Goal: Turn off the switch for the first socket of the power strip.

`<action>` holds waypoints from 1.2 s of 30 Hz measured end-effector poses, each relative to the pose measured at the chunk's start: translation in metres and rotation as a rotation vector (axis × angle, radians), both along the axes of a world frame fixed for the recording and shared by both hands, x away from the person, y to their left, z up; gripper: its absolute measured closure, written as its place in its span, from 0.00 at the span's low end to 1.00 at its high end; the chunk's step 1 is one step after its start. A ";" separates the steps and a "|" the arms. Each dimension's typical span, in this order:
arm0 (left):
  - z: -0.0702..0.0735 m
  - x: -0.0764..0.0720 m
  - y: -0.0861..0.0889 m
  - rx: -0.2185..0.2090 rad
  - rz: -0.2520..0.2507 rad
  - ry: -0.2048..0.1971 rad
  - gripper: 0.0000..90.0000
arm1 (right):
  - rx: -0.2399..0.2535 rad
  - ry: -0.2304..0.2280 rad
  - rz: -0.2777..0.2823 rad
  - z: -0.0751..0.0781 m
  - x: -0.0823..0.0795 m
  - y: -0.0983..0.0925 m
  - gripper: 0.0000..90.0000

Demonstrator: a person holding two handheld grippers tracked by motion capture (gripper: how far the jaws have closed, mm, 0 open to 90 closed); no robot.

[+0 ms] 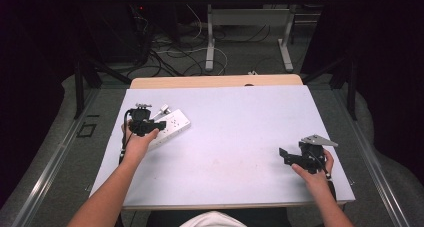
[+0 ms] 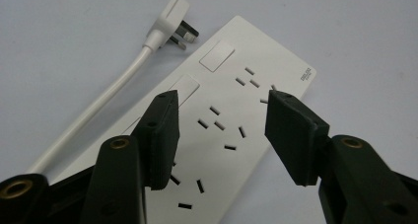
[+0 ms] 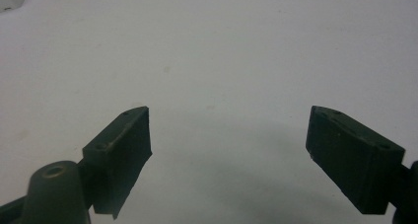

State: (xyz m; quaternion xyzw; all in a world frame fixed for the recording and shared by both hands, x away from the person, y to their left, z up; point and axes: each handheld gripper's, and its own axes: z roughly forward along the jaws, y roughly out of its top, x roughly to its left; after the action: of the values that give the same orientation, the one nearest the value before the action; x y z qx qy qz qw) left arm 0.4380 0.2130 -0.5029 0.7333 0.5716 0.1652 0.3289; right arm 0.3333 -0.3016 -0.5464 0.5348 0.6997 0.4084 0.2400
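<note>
A white power strip [image 1: 172,126] [image 2: 231,120] with several sockets and two switches lies at the left of the white table top. Its white plug [image 2: 172,24] [image 1: 163,108] and cable [image 2: 93,110] rest beside it on the table. My left gripper [image 1: 150,126] [image 2: 222,130] hovers over the strip, open, its jaws astride the sockets with nothing held. At the right of the table my right gripper [image 1: 286,155] [image 3: 229,155] is open above bare surface, a grey three-cornered plate [image 1: 318,140] on top.
The white table top [image 1: 235,137] ends in a wooden edge [image 1: 215,81] at the far side. Beyond it on the floor are cables [image 1: 175,52] and the legs of another desk [image 1: 210,42]. Dark frame bars [image 1: 80,82] stand at both sides.
</note>
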 end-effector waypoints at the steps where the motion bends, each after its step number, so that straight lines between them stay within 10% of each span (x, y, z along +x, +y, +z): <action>1: 0.001 -0.001 0.000 0.010 -0.004 -0.010 0.49 | -0.001 -0.001 0.001 0.000 0.000 0.000 0.18; 36: 0.016 -0.044 -0.015 -0.065 -0.116 -0.139 0.14 | 0.005 0.003 0.002 0.000 0.000 0.000 0.18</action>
State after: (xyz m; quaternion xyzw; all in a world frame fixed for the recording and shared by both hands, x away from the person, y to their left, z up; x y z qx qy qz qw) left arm 0.3939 0.1976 -0.4866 0.7409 0.5089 0.1779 0.4005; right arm 0.3331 -0.3020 -0.5463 0.5353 0.6996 0.4096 0.2373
